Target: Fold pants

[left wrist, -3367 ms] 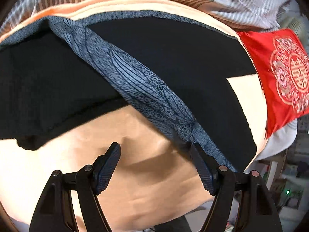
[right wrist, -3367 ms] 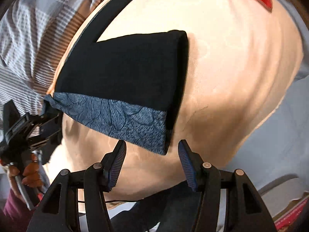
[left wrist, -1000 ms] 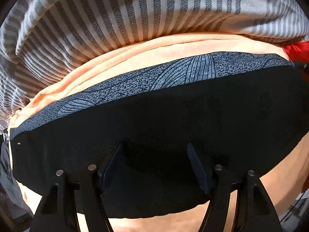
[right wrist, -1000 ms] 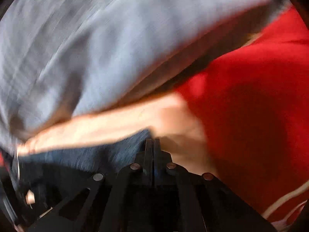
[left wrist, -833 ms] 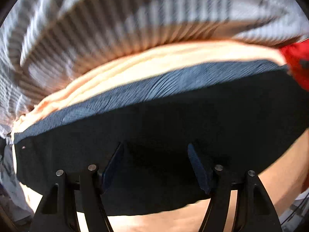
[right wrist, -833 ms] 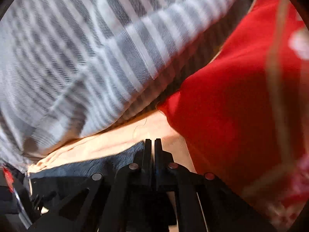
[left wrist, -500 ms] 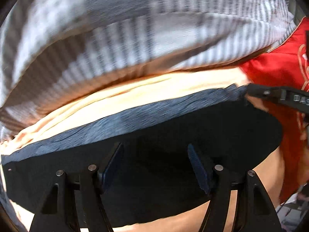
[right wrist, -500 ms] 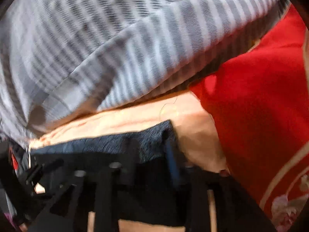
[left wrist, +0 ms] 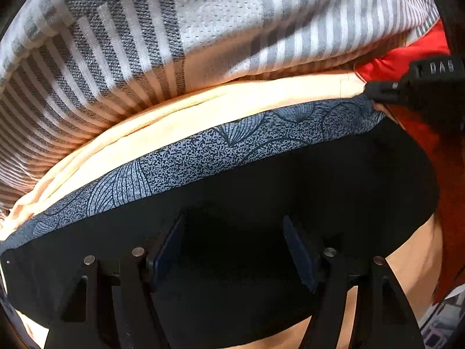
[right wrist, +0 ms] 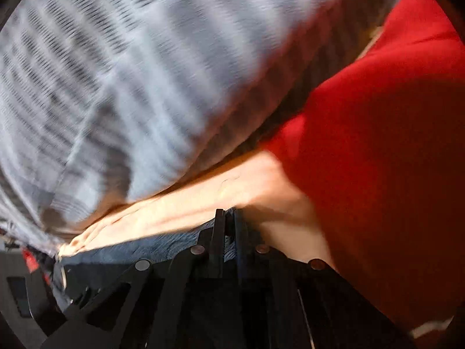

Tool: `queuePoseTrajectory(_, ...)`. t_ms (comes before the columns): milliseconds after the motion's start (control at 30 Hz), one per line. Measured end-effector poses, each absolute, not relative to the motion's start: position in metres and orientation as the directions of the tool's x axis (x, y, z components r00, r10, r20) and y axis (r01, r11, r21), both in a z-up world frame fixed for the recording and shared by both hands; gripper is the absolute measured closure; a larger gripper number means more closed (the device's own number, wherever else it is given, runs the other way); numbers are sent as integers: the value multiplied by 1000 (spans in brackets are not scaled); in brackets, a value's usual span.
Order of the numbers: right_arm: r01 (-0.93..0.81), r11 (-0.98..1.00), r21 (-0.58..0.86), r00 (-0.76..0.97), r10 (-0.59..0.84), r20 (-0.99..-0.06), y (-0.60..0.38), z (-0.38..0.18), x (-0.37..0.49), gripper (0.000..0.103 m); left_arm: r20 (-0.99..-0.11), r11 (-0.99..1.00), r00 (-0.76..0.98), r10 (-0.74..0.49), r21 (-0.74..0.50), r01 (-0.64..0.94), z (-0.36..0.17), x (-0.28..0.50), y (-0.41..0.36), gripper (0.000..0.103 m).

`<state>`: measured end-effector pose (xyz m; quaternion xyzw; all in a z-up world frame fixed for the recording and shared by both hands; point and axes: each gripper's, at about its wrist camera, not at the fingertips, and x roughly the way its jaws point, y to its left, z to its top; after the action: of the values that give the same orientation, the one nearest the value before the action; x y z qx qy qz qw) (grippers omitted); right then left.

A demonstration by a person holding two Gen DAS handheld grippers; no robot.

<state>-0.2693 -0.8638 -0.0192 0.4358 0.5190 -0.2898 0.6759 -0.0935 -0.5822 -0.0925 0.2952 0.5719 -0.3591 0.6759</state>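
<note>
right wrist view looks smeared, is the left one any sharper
Yes: the left wrist view is crisp, showing the weave of the striped bedding and the print on the pants; the right wrist view is motion-blurred, its stripes smeared, with fisheye bending in both.

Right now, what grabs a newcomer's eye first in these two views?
The black pants fill the lower left-wrist view, their blue-grey patterned band arcing across a peach sheet. The right gripper is pinched on that band's corner, beside a vivid red cloth. Above, a grey striped quilt looms; the left gripper gapes open.
</note>
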Motion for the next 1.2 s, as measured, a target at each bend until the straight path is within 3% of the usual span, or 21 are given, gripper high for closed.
queuePoseTrajectory(100,860,428,279,304,11,-953,-886,-3,-285,88,-987,583,83,-135,-11,812,-84,-97,-583,32)
queuePoseTrajectory(267,804,512,303,345,14,-939,-853,38,-306,88,-973,597,98,-208,-48,800,-62,-82,-607,32)
queuePoseTrajectory(367,790,532,305,312,81,-947,-826,28,-320,88,-984,601,49,-169,-64,797,-84,-85,-627,32)
queuePoseTrajectory(400,800,542,257,255,79,-964,-818,17,-325,90,-986,602,51,-156,-54,797,-94,-85,-629,30)
queuePoseTrajectory(467,829,525,194,177,82,-981,-812,-10,-339,103,-976,599,97,-196,-41,800,-95,-93,-629,27)
queuePoseTrajectory(533,847,470,247,240,76,-968,-818,-7,-353,103,-976,597,93,-195,-42,801,-91,-102,-631,27)
queuePoseTrajectory(667,840,498,215,217,54,-975,-815,9,-353,98,-980,617,104,-170,-24,786,-76,-100,-615,27)
queuePoseTrajectory(933,794,555,247,255,65,-965,-746,26,-299,97,-972,742,215,-101,71,667,-44,-49,-497,27)
queuePoseTrajectory(1200,691,659,295,241,174,-955,-653,-15,-205,77,-941,835,338,11,195,515,-54,44,-366,27)
